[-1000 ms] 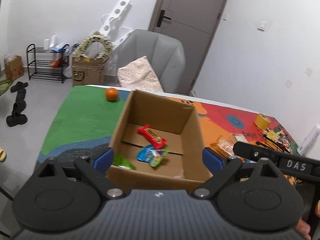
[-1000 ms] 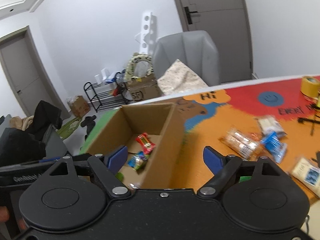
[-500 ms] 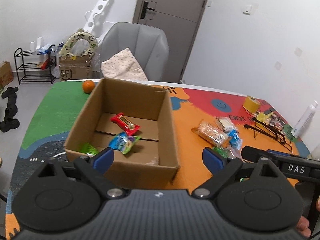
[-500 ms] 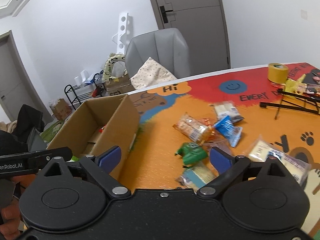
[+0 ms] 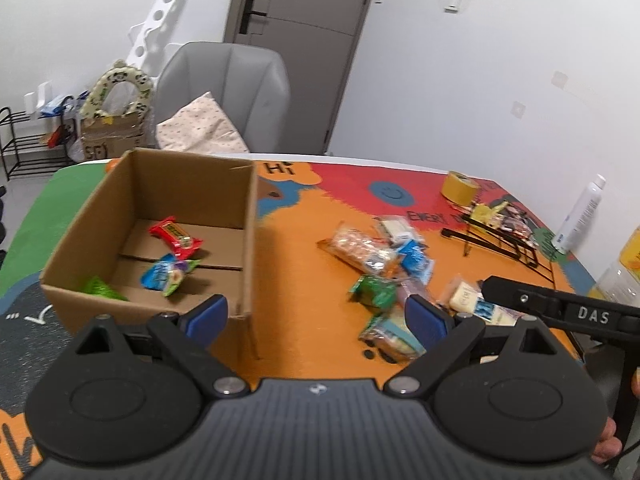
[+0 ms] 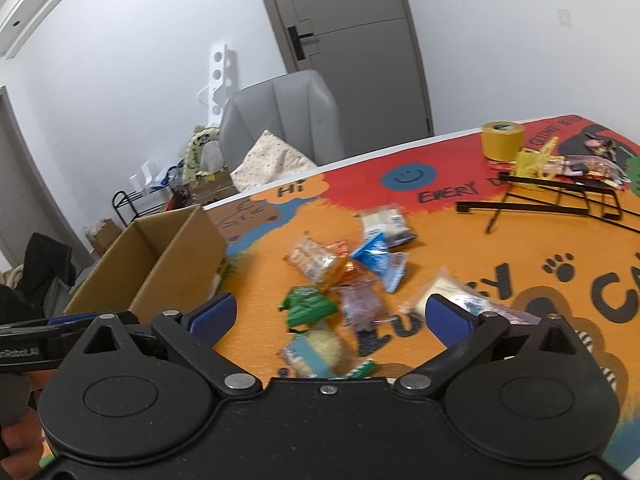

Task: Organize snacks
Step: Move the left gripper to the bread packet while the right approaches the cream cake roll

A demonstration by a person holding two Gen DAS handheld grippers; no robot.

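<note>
Left wrist view: my left gripper has its jaws spread, empty, at the near edge of the tabletop; the cardboard box holds three snacks. Right wrist view: my right gripper, jaws opening, empty, faces the snack pile mid-table.

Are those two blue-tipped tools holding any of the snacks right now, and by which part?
Nothing is held. The left tool is open and empty, and the right tool's jaws are opening with nothing clamped; the snack packets lie loose on the table beyond.
</note>
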